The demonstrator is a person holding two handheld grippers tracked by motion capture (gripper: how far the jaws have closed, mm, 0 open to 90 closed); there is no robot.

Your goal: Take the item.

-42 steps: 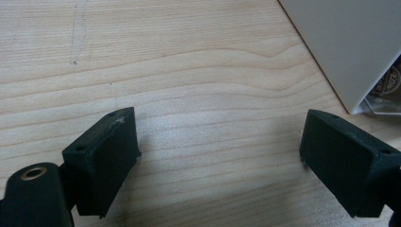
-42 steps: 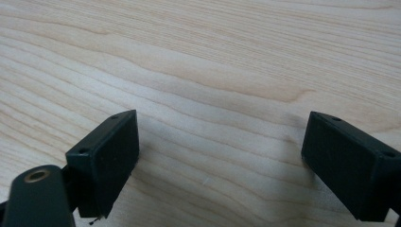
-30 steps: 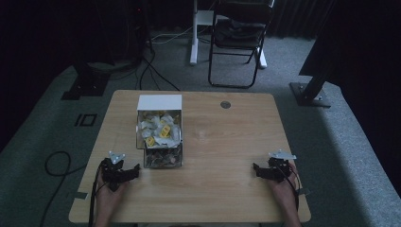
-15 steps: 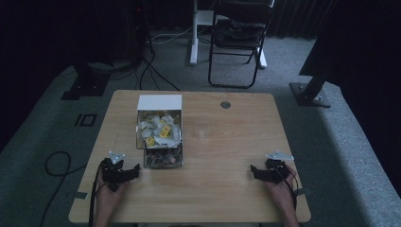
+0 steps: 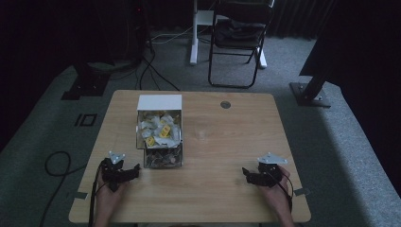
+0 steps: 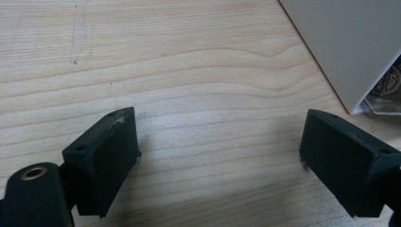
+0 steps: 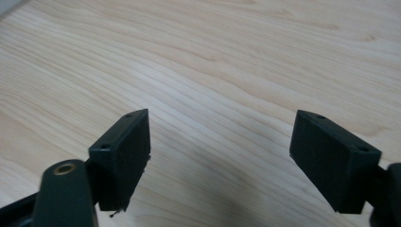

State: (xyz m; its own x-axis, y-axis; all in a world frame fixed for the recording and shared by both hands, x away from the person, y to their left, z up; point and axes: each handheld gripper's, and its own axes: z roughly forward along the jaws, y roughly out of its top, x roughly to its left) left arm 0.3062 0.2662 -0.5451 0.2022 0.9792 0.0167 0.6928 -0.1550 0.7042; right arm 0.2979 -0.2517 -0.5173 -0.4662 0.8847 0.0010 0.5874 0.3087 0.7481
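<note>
One wooden table (image 5: 227,156) out there. Two grippers on it: the left gripper (image 5: 124,173) and the right gripper (image 5: 253,176), each with two black jaws spread wide. One two-tier clear box (image 5: 159,137) stands on the tabletop, white panel at its back; yellow-and-white packets (image 5: 158,130) heap in the upper tier, too many and too jumbled to count. One round grommet (image 5: 225,104) near the far edge. Behind the table, one black folding chair (image 5: 239,28).
</note>
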